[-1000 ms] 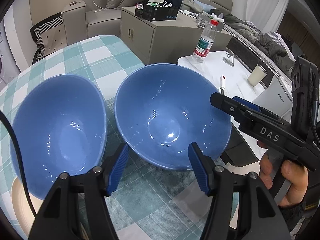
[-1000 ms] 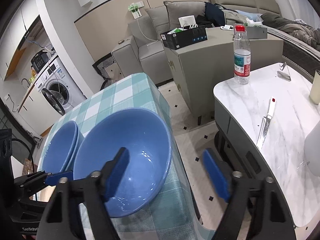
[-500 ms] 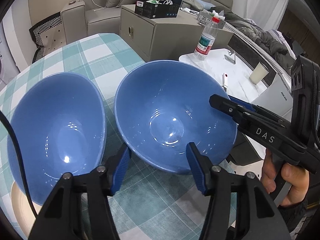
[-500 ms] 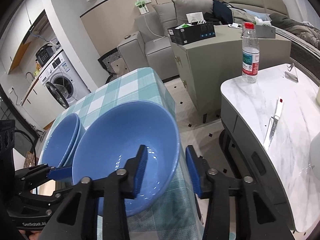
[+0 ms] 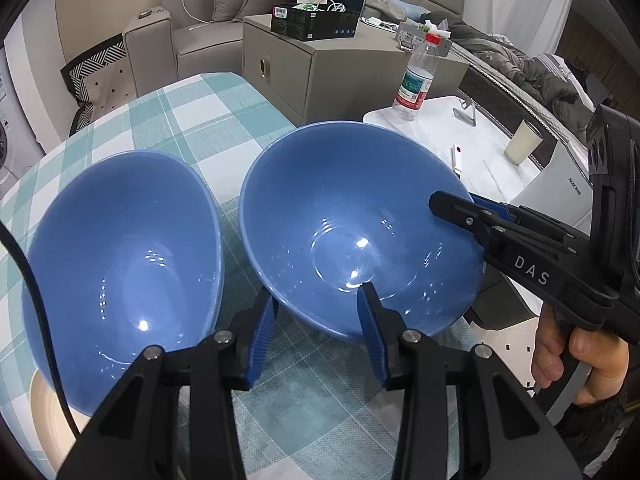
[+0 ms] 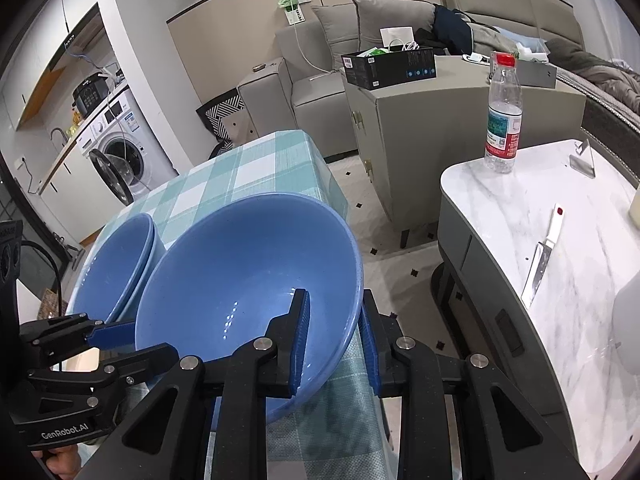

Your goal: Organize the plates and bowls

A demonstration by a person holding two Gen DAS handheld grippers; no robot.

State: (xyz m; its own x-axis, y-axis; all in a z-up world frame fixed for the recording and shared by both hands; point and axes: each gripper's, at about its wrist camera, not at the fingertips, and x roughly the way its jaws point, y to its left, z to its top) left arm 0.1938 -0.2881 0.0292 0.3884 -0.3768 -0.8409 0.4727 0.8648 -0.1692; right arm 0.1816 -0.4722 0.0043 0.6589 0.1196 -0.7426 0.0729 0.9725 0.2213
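Note:
A blue bowl (image 5: 352,216) stands on the checked tablecloth (image 5: 192,124) by the table's right edge; it also shows in the right wrist view (image 6: 244,276). My left gripper (image 5: 316,336) straddles its near rim, one finger inside, one outside, closing on it. My right gripper (image 6: 334,336) is shut on the bowl's right rim and shows in the left wrist view (image 5: 472,208). A second blue bowl (image 5: 120,272), stacked on another, sits to the left, also in the right wrist view (image 6: 112,264).
A cream plate (image 5: 44,420) peeks out under the left bowls. Right of the table is a white marble table (image 6: 560,240) with a water bottle (image 6: 502,112), a knife (image 6: 540,260) and a cup (image 5: 522,146). A grey cabinet (image 5: 332,68) and sofa stand behind.
My right gripper's fingers have closed from wide open onto the bowl's right rim. My left gripper has narrowed and moved onto the bowl's near rim.

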